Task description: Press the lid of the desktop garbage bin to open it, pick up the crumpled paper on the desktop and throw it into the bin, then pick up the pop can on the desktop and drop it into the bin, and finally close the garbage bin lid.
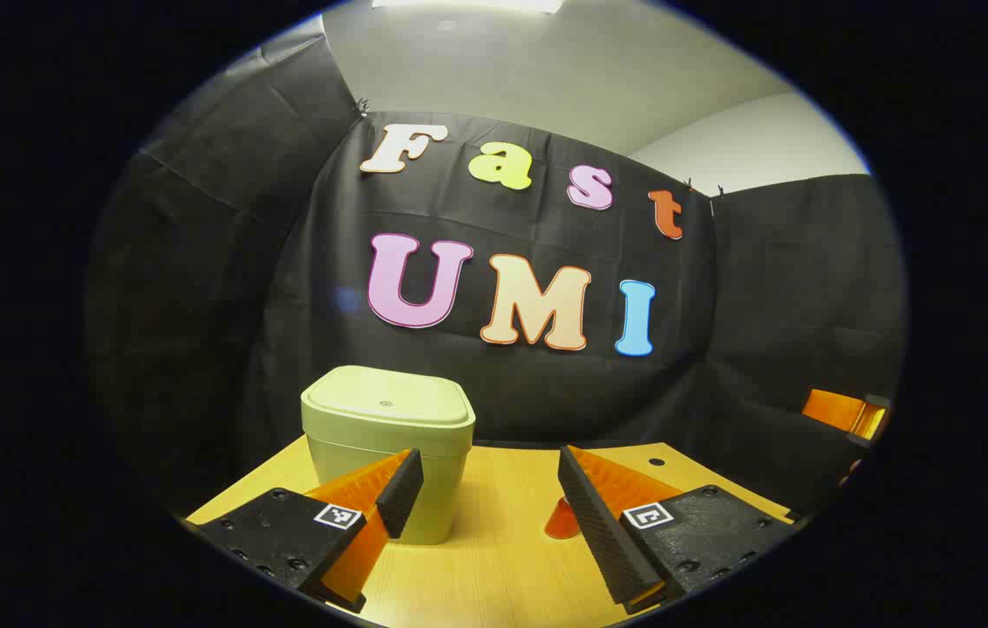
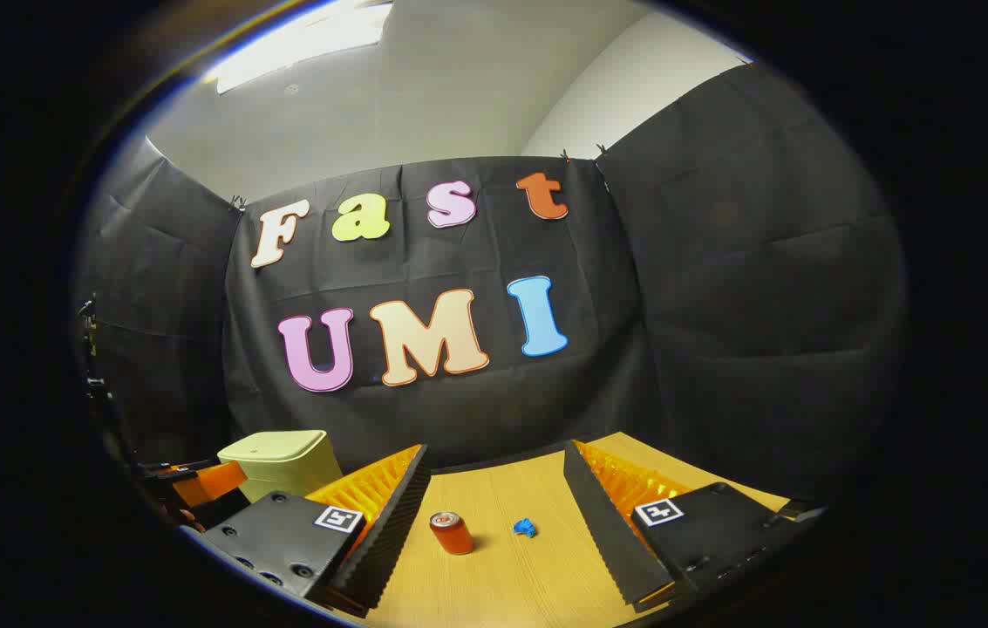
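Nearest the camera in the left gripper view, the left gripper (image 1: pixel 480 484) is hanging wide and empty above the bench (image 1: pixel 494 567), and the garbage bin (image 1: pixel 387 449) is standing upright just ahead of its left finger, lid (image 1: pixel 384 397) down and not yet pressed. That bin is lying ahead and slightly left of this gripper, so the left hand is looking like the nearer one for the press; the lid's flat top is facing up, with nothing standing between.

Off to the right, the right gripper (image 2: pixel 494 497) is also gaping wide, holding nothing. Between its fingers the pop can (image 2: pixel 452 533) is standing upright on the bench, and the small blue crumpled paper (image 2: pixel 525 527) is sitting just beside it, apart. Neither is blocking the bin.
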### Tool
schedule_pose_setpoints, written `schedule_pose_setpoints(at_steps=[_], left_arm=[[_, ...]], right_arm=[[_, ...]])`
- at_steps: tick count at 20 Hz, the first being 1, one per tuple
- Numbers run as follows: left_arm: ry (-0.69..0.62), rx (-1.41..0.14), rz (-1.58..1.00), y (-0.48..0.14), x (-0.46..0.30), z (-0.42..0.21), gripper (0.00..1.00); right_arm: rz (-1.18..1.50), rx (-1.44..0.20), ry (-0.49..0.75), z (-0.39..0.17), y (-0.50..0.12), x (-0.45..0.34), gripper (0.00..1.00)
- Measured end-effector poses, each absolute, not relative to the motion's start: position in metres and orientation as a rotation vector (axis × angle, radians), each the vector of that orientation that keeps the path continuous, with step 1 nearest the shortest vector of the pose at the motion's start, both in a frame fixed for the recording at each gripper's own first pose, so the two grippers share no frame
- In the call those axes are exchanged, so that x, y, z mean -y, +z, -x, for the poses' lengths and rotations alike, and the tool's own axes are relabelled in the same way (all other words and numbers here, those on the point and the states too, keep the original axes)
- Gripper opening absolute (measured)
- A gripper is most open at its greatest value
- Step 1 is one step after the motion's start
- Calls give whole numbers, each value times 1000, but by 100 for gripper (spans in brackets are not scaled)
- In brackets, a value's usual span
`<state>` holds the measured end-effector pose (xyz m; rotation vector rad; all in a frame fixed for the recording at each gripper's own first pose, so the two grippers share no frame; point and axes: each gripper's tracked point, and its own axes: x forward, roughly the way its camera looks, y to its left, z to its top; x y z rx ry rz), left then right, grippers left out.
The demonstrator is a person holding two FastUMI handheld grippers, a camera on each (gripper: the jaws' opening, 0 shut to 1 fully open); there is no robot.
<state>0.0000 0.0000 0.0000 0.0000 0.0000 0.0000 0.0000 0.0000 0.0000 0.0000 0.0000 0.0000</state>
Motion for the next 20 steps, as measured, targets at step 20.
schedule_pose_setpoints(at_steps=[20], left_arm=[[15,-3,-16,-2,-7,4,92]], right_arm=[[20,-43,35,-13,-15,-9,97]])
